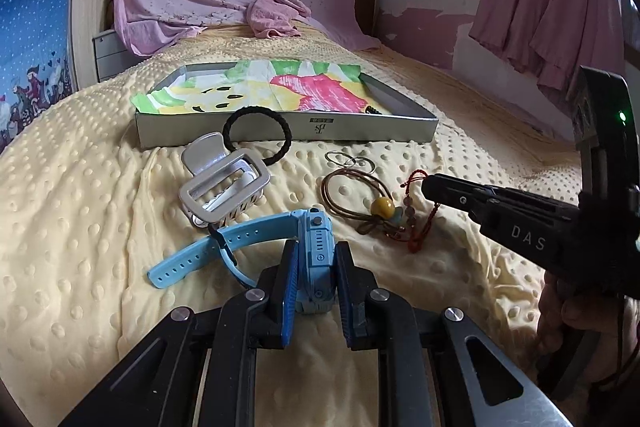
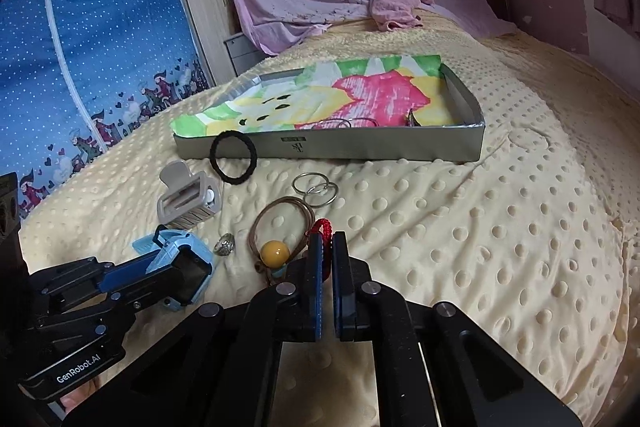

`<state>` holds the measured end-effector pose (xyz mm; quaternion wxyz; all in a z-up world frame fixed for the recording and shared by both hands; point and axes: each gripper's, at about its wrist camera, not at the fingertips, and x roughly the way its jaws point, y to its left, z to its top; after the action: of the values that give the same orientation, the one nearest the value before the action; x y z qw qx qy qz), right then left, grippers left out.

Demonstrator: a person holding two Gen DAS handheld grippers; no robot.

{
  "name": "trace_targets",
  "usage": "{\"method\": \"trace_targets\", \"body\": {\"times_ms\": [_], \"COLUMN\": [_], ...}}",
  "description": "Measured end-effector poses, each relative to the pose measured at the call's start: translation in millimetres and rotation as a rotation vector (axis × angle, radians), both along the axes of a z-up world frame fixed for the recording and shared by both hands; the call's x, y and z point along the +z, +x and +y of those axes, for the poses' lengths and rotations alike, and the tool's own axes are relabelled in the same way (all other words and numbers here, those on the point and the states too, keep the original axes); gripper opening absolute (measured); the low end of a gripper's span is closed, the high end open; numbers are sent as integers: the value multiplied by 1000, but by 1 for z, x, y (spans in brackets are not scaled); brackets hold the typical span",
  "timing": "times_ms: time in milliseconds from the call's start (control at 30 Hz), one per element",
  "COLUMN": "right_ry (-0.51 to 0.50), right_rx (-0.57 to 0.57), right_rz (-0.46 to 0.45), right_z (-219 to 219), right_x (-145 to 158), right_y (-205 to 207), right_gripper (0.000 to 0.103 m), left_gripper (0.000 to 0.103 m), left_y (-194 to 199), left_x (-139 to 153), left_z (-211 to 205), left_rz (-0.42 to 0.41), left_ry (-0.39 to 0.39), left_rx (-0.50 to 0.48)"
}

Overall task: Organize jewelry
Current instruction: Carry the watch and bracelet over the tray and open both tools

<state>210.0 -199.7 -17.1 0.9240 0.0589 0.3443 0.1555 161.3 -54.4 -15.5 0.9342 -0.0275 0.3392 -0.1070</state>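
A: Blue rubber pads on our left fingers (image 1: 316,263) are clamped on the case of the light-blue watch (image 1: 316,239), one pad on each side; its strap trails off to the left over the bed (image 1: 80,227).

B: And our right fingers (image 2: 327,259)?

A: Pressed together on the red cord (image 2: 320,229), whose loop sticks up just past the tips. From the left camera we see the same cord (image 1: 416,183) running under the black tip of the right tool (image 1: 430,187).

B: What lies around them?

A: Just left of the cord sits a yellow bead (image 2: 274,251) on a brown loop (image 2: 284,215). Beyond that, thin metal rings (image 2: 316,189) overlap on the blanket. A small clear ring (image 2: 224,245) rests between the watch and the bead.

B: Further out?

A: A grey claw clip (image 1: 224,183) is beside the watch strap, and a black hair tie (image 1: 258,133) leans against the front wall of the tray (image 1: 360,133). The tray is lined with a bright pink, yellow and green cloth (image 1: 280,91); in the right view we can make out wire loops (image 2: 348,123) and a dark item (image 2: 412,117) near its front edge, too small to name.

B: So the jewelry is mostly on the bed?

A: Yes, in front of the tray.
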Motion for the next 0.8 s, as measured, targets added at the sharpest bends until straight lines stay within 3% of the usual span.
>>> {"method": "trace_targets", "body": {"times_ms": [333,800], "right_ry": [22,3], "right_rx": [-38,-55], "right_rz": [-102,-164], "right_z": [-11,-14], "right_x": [19,36], "right_y": [-16,-9], "right_gripper": [4,4], "left_gripper": [17,17], "left_y": [0,37], "left_x": [13,37], "left_z": [0,6], "left_rz": [-43,-103], "left_ry": [-93,-173], "left_rx": [-27,-29]}}
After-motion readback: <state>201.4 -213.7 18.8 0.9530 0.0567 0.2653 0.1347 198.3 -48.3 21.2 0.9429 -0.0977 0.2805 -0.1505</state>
